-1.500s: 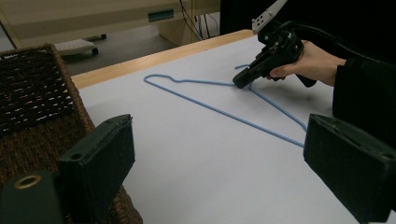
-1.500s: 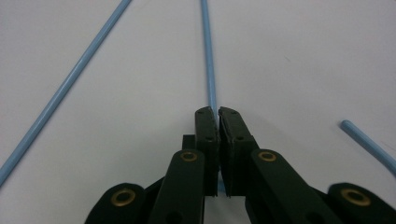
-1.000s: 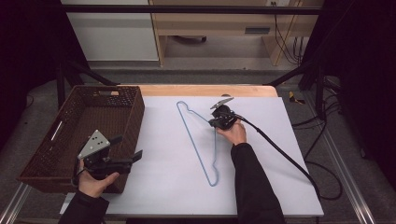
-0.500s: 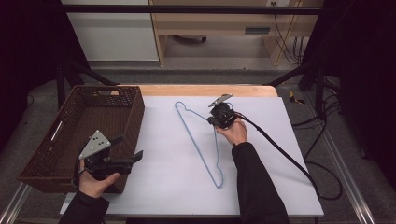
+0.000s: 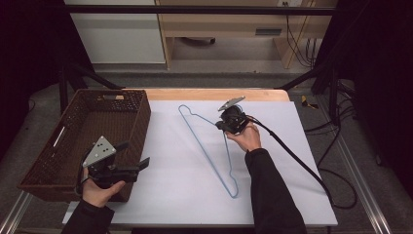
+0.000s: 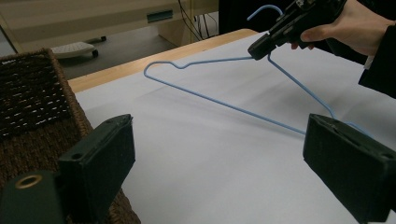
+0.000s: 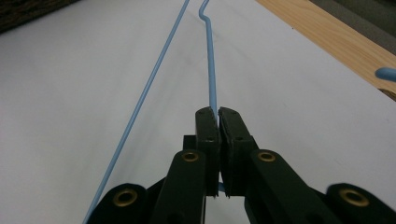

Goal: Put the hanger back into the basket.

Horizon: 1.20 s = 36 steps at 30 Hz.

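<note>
A blue wire hanger (image 5: 207,146) lies on the white desk (image 5: 170,190), right of the brown basket (image 5: 83,131). The right tool (image 5: 225,124) is clamped on one wire of the hanger near its far end — jaws pressed together. The left tool (image 5: 141,163) hovers at the near left beside the basket, jaws wide apart, gripping nothing.
</note>
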Available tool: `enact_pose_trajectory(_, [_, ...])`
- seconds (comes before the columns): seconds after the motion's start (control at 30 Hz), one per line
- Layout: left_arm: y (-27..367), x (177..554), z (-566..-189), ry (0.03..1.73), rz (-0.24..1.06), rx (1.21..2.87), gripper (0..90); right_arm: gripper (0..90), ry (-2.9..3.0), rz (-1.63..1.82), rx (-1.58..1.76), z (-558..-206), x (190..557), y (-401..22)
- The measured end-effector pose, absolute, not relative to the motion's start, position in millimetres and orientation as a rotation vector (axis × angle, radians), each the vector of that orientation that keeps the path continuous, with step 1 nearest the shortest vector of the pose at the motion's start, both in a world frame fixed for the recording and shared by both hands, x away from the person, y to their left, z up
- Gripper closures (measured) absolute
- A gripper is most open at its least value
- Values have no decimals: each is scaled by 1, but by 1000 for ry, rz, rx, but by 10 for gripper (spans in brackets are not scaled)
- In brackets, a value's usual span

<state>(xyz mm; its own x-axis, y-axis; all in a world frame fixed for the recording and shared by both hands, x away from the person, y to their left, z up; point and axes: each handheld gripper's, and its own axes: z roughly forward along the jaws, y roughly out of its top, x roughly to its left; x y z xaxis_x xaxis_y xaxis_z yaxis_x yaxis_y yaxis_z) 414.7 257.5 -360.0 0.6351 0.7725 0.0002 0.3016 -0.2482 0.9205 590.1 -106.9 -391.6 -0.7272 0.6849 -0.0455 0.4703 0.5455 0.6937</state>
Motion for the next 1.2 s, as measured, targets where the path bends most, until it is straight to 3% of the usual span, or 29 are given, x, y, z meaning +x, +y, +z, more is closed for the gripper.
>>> enact_pose_trajectory(0.43, [256,414,-358,852,572,1829,89,882,2505,1061,838,-359,574,-106])
enact_pose_trajectory(0.8, [251,409,-347,808,577,1842,93,883,2590,1111,658,-337,538,-103])
enact_pose_trajectory(1.2, [211,406,-325,660,601,1991,101,883,2681,1147,479,-320,495,-99])
